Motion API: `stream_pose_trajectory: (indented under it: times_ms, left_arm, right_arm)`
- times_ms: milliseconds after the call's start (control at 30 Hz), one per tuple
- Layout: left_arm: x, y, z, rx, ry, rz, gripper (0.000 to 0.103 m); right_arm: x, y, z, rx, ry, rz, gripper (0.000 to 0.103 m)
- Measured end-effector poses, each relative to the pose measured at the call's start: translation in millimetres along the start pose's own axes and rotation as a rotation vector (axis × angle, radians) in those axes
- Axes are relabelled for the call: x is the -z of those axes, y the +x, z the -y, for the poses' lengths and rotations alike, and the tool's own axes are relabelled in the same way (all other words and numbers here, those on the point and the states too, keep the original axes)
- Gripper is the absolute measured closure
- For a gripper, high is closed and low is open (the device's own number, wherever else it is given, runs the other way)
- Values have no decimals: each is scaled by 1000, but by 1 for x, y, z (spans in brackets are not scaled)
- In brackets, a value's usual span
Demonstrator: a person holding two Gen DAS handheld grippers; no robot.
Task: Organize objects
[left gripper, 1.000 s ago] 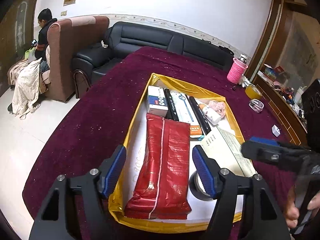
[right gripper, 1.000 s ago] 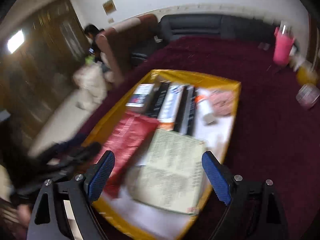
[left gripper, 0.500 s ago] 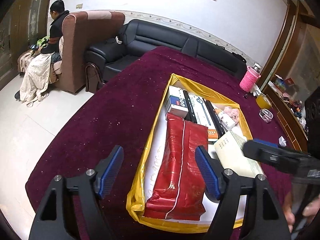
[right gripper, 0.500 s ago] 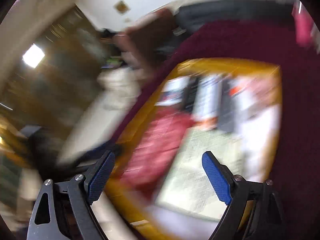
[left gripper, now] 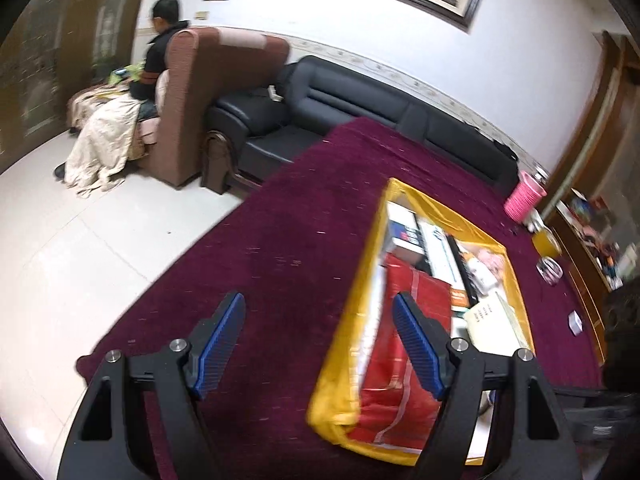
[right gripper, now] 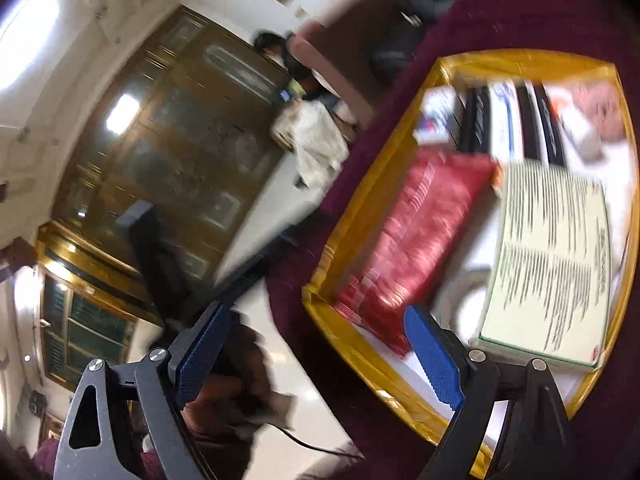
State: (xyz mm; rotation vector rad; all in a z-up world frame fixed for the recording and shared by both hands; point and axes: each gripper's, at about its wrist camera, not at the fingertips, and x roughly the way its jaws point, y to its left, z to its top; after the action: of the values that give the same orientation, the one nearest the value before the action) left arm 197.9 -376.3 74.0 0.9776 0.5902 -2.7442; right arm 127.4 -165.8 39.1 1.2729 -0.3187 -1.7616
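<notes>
Yellow tray (left gripper: 362,300) on maroon tablecloth (left gripper: 280,248), both grippers clear of it.

Left gripper (left gripper: 318,344) has just been widening, nothing between jaws; tray at its 2 o'clock. Right gripper (right gripper: 316,354) spread apart, empty. Tray holds one red packet (left gripper: 400,364), one printed booklet (right gripper: 556,264). One pink cup (left gripper: 524,196) at 1 o'clock, well apart.

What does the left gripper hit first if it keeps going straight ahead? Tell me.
Probably the bare maroon tablecloth: the open left gripper points left of the yellow tray, nothing between its fingers. Depth is hard to judge.
</notes>
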Motion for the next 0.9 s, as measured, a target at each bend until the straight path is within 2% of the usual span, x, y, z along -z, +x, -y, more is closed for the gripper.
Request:
stream_pose_trajectory:
  times_ms: [33,67,167,233,300,400,467,533,600,667,700,800,833,900]
  left_arm:
    - [0,-1,-4,-8,-7,2,28]
    - [1,-2,-7,-14,-8,3,27]
    - [4,-4,-10,-21,2,1,27]
    - [7,-5,-8,-18,17,5,27]
    - [8,-6,-4,-18,30,12,26]
    - [9,-12,3,-30,53,37,20]
    - [7,-17,8,-57,74,65,16]
    - [5,-25,21,-101,99,108,9]
    - [3,-34,36,-89,108,147,2]
    - [-1,-43,53,-7,127,186,0]
    - [-4,-45,61,23,137,192,0]
    - [-8,-39,87,104,145,150,0]
    - [-8,-37,95,135,144,136,0]
    - [-6,-35,107,168,134,120,0]
  right_arm:
    - [-1,3,5,72,3,11,10]
    - [-3,4,9,106,10,16,12]
    - [-2,6,7,182,1,30,12]
    - [-2,17,2,200,-27,3,11]
    - [0,33,3,165,-23,-61,11]
    - [1,38,7,44,28,-101,10]
    - [-3,35,9,-12,58,-91,10]
    - [-3,21,3,2,26,-42,10]
    - [-3,-2,-5,92,-42,49,10]
    - [6,-26,-9,171,-77,165,11]
    - [14,-44,-14,238,-96,242,11]
    - [37,-90,-23,415,-137,453,7]
    - [41,-98,-25,501,-153,503,6]
    - [54,-109,-24,787,-207,588,1]
